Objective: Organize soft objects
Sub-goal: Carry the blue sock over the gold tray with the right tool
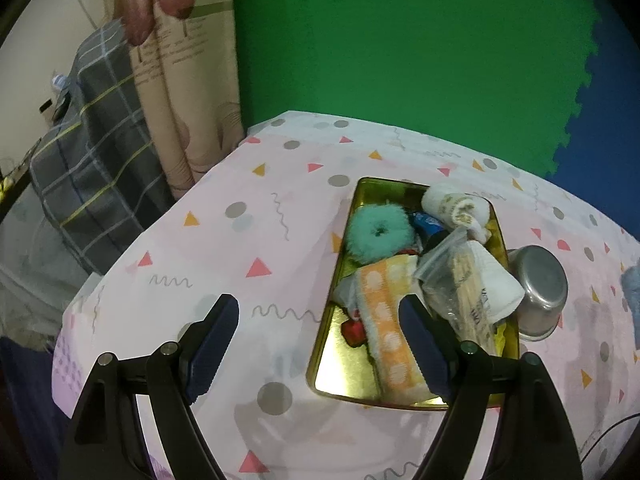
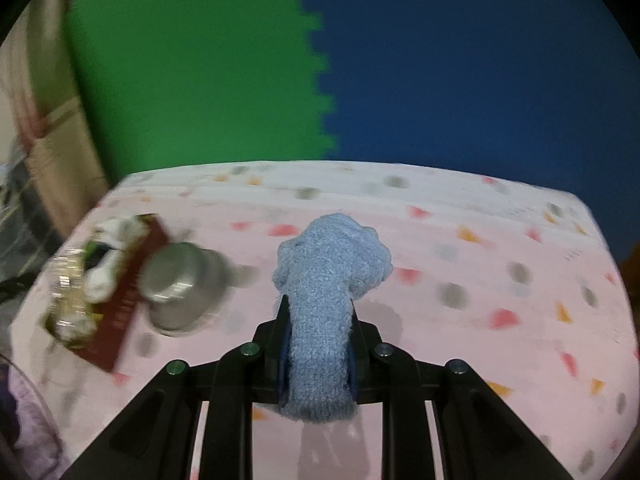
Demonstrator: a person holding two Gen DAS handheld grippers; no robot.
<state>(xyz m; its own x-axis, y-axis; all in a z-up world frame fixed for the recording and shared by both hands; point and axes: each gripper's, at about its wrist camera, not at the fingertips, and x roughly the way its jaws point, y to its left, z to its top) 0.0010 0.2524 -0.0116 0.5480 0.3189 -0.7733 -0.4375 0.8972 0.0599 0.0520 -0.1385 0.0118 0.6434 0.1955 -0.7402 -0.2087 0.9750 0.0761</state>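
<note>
Right gripper (image 2: 316,344) fingers clamp blue sock (image 2: 324,300); steel cup (image 2: 180,284) beside tin (image 1: 404,320); left gripper (image 1: 320,332) released.

Both views are dim and strongly bowed by the fisheye, with black corners. The left wrist view is fairly sharp, with glare on the gold tin (image 1: 344,376) at lower centre. The right wrist view is motion-blurred, worst at its left, where the steel bowl (image 2: 180,284) smears.
</note>
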